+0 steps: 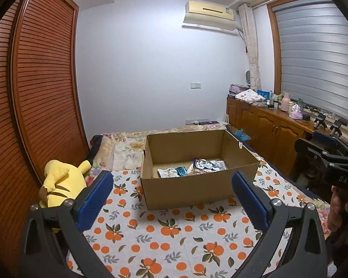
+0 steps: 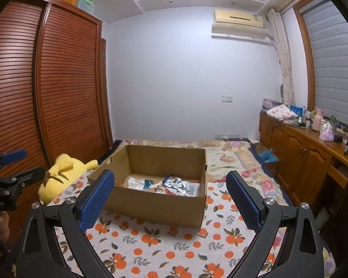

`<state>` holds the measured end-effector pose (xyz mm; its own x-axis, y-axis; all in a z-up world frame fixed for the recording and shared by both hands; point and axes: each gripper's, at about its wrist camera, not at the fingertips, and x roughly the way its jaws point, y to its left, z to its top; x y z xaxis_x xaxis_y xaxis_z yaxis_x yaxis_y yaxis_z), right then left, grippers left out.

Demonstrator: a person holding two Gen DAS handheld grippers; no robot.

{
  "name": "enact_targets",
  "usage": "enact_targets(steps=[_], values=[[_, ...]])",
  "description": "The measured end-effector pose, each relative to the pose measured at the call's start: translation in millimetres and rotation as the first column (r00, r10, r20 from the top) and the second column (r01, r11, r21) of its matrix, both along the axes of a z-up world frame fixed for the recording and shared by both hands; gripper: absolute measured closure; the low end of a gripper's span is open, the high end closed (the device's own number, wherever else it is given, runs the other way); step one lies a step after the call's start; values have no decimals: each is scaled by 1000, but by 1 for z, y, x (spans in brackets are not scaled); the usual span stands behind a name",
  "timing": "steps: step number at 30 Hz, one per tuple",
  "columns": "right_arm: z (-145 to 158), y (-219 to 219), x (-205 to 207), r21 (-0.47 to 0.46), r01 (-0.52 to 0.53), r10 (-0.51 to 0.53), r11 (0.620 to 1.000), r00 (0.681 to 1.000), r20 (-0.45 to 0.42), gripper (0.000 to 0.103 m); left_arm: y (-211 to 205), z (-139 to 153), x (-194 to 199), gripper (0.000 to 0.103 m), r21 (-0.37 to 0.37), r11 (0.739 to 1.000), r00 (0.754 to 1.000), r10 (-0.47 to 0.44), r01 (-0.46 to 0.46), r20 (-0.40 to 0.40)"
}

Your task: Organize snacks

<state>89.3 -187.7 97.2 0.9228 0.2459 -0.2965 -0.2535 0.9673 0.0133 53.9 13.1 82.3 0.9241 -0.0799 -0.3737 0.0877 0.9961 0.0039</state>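
Likely light, crinkly and slippery, the shiny foil snack packets [image 1: 197,168] inside the open brown cardboard box [image 1: 192,185] want edge pinches; left gripper [image 1: 171,199] and right gripper [image 2: 170,199] gape wide, empty, before it.

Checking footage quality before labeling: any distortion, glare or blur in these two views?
Left wrist view: strong fisheye bending of the wardrobe, dark corner vignetting, no glare, cardboard box sharp. Right wrist view: same curvature and vignetting, dim even light, snack packets slightly soft.
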Motion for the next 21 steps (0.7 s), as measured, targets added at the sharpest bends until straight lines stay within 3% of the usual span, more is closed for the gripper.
enact_targets(steps=[7,21], values=[[-9,-4,-10,9,10,-10,1000,1000,-16,5,0,-10,-2,0,-27,1000,1000,-7,7,-21],[-15,-5,-15,3,22,-22,1000,999,-31,6,-1,-13,-2,0,-13,1000,1000,-1,1,-26]])
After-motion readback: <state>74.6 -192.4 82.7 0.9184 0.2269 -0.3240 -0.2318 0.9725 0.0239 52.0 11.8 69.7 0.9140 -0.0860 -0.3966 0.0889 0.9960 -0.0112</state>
